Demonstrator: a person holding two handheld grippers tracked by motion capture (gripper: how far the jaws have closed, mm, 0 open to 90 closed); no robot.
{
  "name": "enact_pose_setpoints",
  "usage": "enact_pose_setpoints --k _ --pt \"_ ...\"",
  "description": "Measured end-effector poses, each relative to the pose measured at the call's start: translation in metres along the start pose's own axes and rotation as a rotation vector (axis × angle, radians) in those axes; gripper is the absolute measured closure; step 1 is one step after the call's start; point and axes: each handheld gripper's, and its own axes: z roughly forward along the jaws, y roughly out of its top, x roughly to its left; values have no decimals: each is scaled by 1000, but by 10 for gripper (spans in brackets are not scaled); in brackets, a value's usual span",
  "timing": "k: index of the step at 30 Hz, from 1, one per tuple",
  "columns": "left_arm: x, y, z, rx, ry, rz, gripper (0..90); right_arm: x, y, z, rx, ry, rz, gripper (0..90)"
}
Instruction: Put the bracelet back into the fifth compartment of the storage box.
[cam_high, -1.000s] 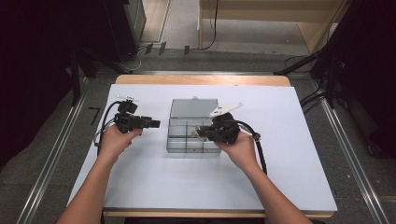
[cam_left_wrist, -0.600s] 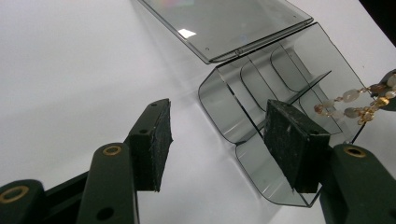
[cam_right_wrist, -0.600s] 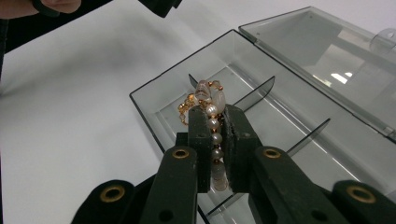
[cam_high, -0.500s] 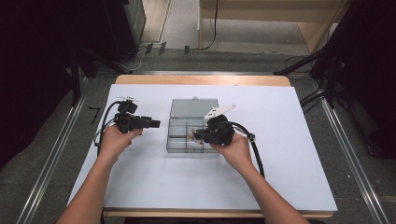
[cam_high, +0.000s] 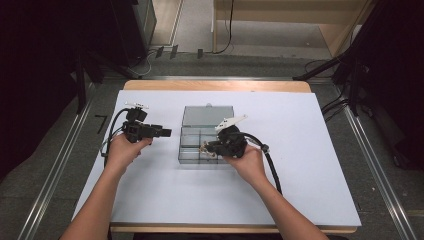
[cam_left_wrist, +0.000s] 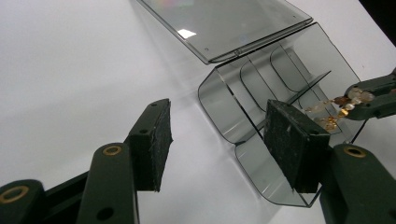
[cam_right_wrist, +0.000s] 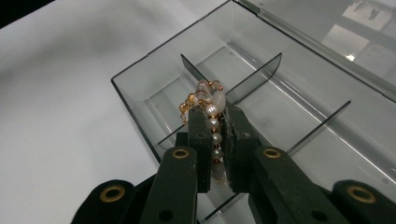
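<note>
A clear plastic compartment box (cam_high: 202, 145) sits near the middle of a white table (cam_high: 300, 200), its hinged lid (cam_high: 208, 115) folded open and lying flat on the far side of the box. Thin dividers split the box into several compartments.

The right gripper (cam_high: 206, 148) comes at the box from its right side, jaws closed on a beaded bracelet (cam_right_wrist: 208, 105) of pale pearl-like and small gold beads. In the right gripper view the beads stand pinched between the two black jaws, above a compartment near the box's front left corner; whether they touch its floor cannot be told.

The left gripper (cam_high: 166, 132) hovers just left of the box, apart from it, jaws spread wide and holding nothing. In the left gripper view its pads (cam_left_wrist: 293, 142) frame the box's rounded near wall.

Bare white tabletop lies open on every side of the box, most broadly to its right and on the person's side. Beyond the lid, a wooden table edge (cam_high: 215, 85) shows past the white surface. Past that lie grey floor, cables (cam_high: 225, 47) and dark equipment. Metal rails (cam_high: 55, 170) run along the floor on both sides of the table.
</note>
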Motion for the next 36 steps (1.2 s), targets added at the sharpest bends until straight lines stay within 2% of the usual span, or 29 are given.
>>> enact_pose_setpoints --k 20,36 --pt "0 0 -1 -2 2 -6 428 -2 -7 14 54 -34 13 846" --pt "1 0 -1 0 2 -6 428 0 -10 23 96 -60 -5 843"
